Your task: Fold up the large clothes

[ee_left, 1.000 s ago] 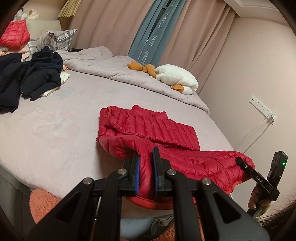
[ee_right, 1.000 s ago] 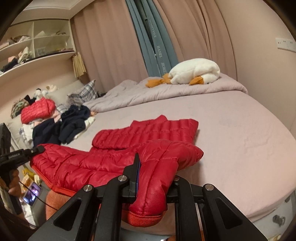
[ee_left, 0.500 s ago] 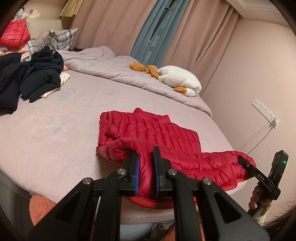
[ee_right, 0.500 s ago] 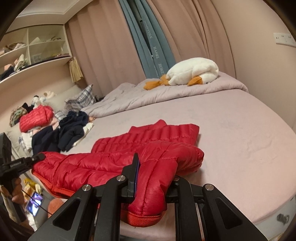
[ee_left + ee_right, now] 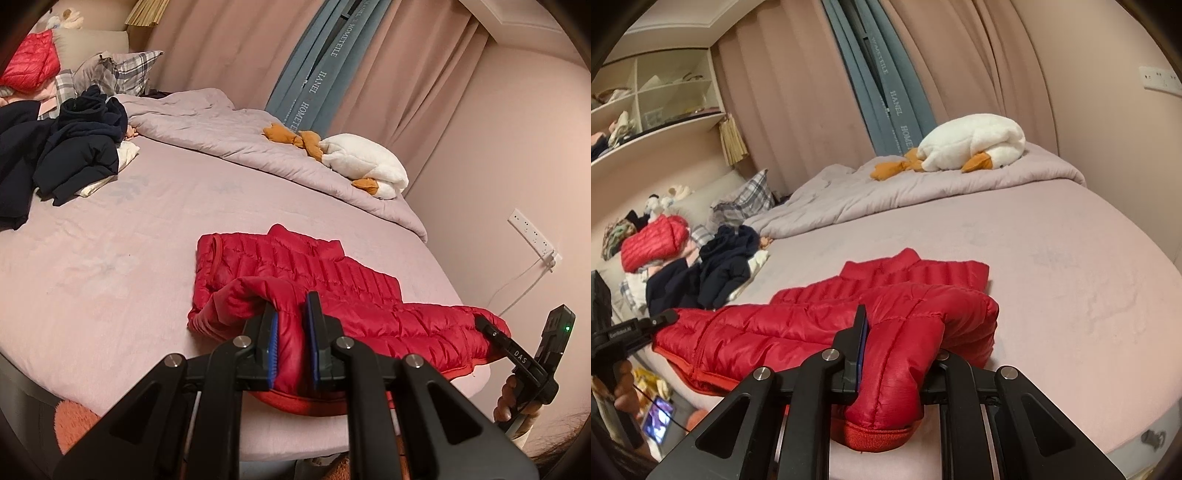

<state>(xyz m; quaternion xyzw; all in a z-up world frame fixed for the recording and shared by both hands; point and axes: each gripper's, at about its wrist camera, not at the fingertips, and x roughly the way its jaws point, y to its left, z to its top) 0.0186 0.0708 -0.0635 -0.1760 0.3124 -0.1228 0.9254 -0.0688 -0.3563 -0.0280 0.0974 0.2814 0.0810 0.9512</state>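
Gripping the hem of a red puffer jacket point(image 5: 295, 280), the left gripper point(image 5: 291, 332) has its blue pads point(image 5: 273, 347) pinched narrow on a thick fold of fabric at the near edge of the bed point(image 5: 110, 266). Same w/ the right gripper point(image 5: 897, 354): jaws squeezed tight on the jacket's other near corner, red cuff-like trim hanging just below; only the left pad shows, the right one is hidden behind the fabric. In the right wrist view the jacket point(image 5: 820, 325) stretches left toward the other tool, whose tip touches the far-left end of the hem; a person's hand point(image 5: 622, 387) holds that handle. In the left wrist view the right tool sits at the jacket's right end, w/ fingers point(image 5: 504, 397) wrapped on its grip. Jacket's near part is raised between the two grips, far part lies flat on the pink-grey sheet, collar pointing away.

Bit further left: heap of dark navy clothes point(image 5: 74, 147), another red puffer point(image 5: 653, 240) on a pile behind it, plaid pillow point(image 5: 129, 70) nearby. Far side: rumpled grey quilt point(image 5: 240, 140) w/ a white plush goose point(image 5: 975, 144) lying on it, orange feet to the left. Behind that, beige curtains point(image 5: 798, 92) and a blue-grey lettered strip. Shelves point(image 5: 653, 96) far left, wall socket point(image 5: 532, 236) on the right wall.
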